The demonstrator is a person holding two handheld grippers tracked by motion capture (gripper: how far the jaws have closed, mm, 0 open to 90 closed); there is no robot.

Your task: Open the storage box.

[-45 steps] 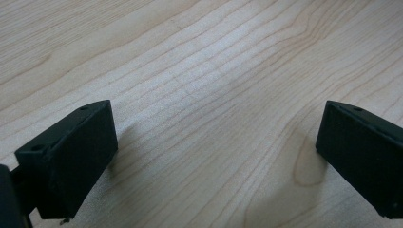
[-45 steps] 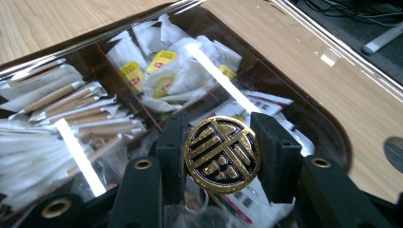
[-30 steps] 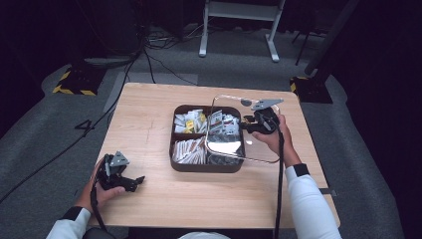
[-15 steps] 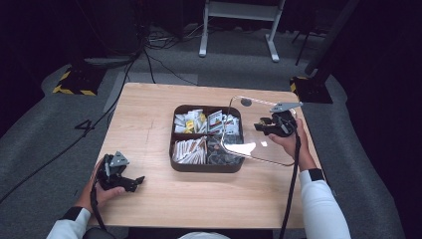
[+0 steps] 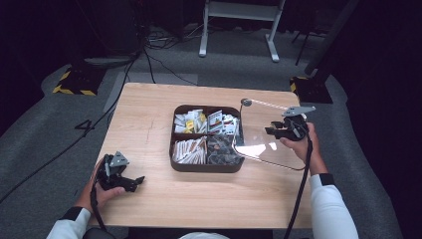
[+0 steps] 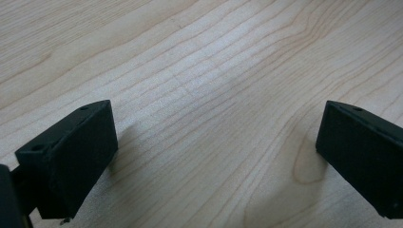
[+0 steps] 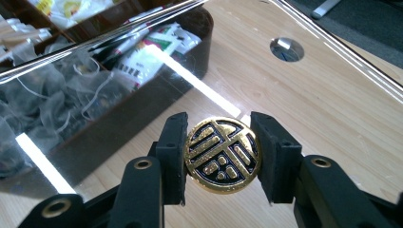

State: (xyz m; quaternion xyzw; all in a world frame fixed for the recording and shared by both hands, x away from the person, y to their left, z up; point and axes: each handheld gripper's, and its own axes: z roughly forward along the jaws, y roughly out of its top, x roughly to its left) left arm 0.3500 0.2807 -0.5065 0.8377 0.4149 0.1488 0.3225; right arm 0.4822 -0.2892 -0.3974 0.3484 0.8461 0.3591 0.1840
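A clear rectangular lid is being held tilted beside the dark brown compartmented tray, by its round gold knob, pinched in the right gripper. The left gripper is being rested on the wooden table, jaws spread.

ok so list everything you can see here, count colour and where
table: one, light wood, centre of the high view
tray: one, dark brown, four compartments, mid-table
packets: many, mostly white, some yellow, in the tray's compartments
lid: one, clear, with a gold-and-black round knob, held right of the tray, tilted
stand: one, white, on the floor beyond the table
cables: several, black, on the grey floor
left hand-held gripper: one, black, open, on the table's near left
right hand-held gripper: one, black, shut on the knob
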